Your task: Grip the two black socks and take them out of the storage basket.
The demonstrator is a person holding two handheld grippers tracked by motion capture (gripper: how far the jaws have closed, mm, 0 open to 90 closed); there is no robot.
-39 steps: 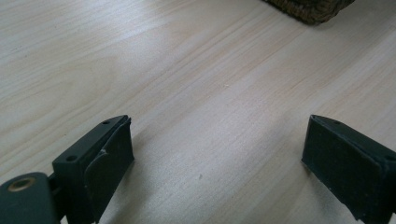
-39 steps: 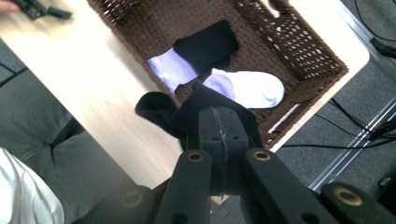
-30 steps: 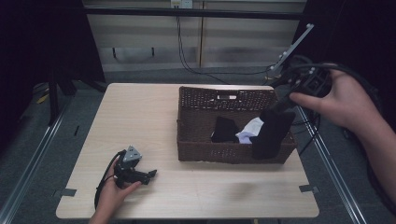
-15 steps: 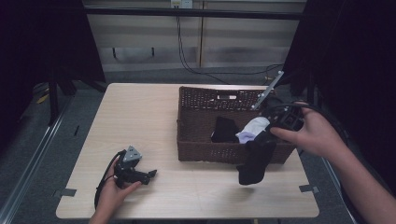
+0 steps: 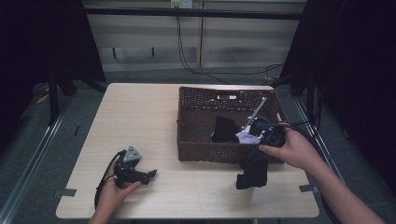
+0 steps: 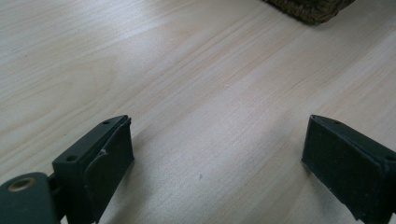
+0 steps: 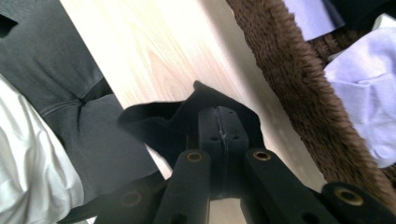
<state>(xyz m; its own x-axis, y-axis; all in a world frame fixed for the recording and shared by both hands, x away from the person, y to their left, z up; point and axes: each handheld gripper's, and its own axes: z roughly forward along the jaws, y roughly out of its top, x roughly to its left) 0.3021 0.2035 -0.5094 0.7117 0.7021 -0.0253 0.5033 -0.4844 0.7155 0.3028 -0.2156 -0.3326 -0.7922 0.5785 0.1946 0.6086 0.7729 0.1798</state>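
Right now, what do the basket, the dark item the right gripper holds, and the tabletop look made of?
Dark brown rectangular basket: woven wicker or rattan, matte; the weave shows along its walls.
Black limp cloth: soft fabric, maybe a sock; it folds and hangs from the shut right gripper.
Pale table: light wood or wood-look laminate, smooth with a slight sheen; straight grain lines.

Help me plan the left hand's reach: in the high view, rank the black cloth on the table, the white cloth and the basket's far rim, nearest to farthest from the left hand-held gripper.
1. Black cloth, on the table before the basket.
2. White cloth, inside the basket.
3. Basket's far rim, at the back.
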